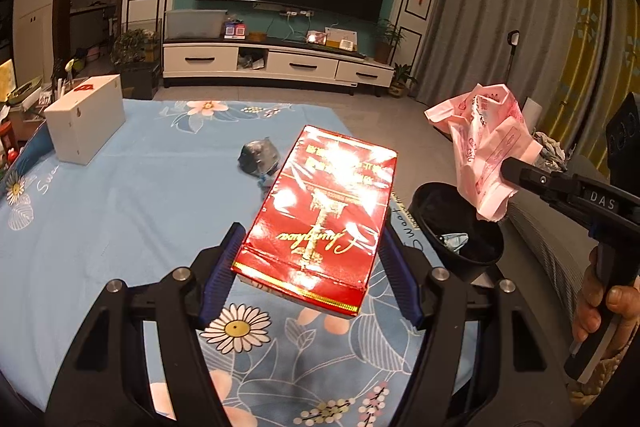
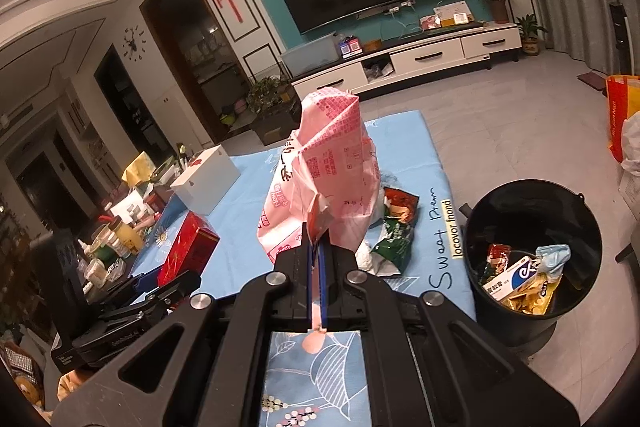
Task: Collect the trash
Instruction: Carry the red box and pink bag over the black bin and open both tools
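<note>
Right now it's mid-carry w/ two pieces of trash up at once: round black plastic bin sits on the floor just beside the blue floral cloth, already part full; glossy red cardboard box is clamped between the left gripper pads, above the cloth; crumpled pink plastic bag is pinched tight in the right gripper, near the bin. Next, I'd judge: swing bag over the bin mouth, release, then the box
</note>
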A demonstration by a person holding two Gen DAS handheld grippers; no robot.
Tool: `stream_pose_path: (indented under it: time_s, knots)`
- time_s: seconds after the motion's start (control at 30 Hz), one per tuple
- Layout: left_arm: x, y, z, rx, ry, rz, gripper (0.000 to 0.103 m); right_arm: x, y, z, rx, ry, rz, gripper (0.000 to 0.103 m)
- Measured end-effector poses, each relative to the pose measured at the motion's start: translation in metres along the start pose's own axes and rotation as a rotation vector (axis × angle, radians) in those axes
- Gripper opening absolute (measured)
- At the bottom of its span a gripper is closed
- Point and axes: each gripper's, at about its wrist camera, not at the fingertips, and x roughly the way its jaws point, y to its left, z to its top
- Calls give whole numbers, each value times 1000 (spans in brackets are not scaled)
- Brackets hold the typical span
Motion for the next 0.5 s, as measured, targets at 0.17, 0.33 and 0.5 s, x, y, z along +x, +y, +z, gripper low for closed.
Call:
stream_pose_path:
  time_s: [0.17, 0.33, 0.5]
  knots:
    - [5, -19, 6, 36, -4, -18, 68, -7, -13, 1, 22, -16, -18, 4]
    - [13, -36, 9, 66, -2, -42, 68, -14, -27, 2, 43, -30, -41, 4]
    - [25, -53, 13, 100, 7, -64, 68, -19, -45, 4, 75, -44, -69, 4]
